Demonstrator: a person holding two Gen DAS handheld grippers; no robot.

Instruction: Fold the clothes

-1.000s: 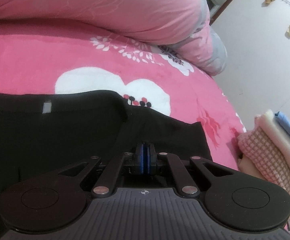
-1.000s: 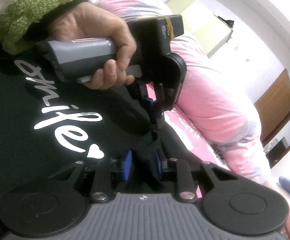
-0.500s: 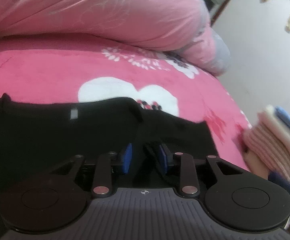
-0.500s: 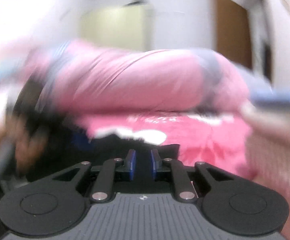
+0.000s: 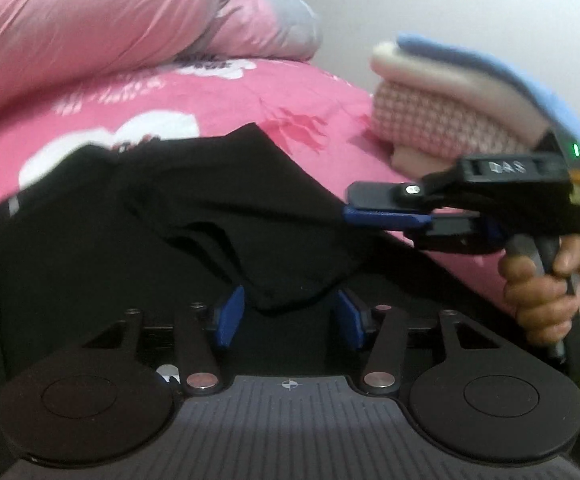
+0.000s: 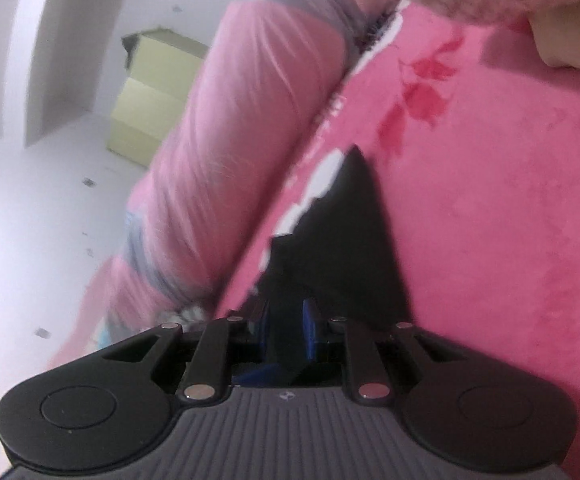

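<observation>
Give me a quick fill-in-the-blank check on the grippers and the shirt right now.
1. The right gripper is shut on the ____ shirt.
2. The left gripper is ____, shirt fabric hanging between its fingers.
3. The shirt lies on a ____ bedspread.
4. The folded stack is topped by a ____ item.

Missing: black; open; pink; blue

- One black garment (image 5: 217,216) spread across the middle and left of the left wrist view.
- Two grippers: the left gripper (image 5: 287,318) at lower centre, the right gripper (image 5: 386,216) at right.
- One hand (image 5: 546,292) at the right edge.
- One stack of folded clothes (image 5: 442,120), upper right; three layers can be told apart.
- One pink quilt (image 5: 89,28), upper left.
- One pink bedsheet (image 6: 510,200).
- Two yellow boxes (image 6: 149,108), upper left of the right wrist view.
</observation>
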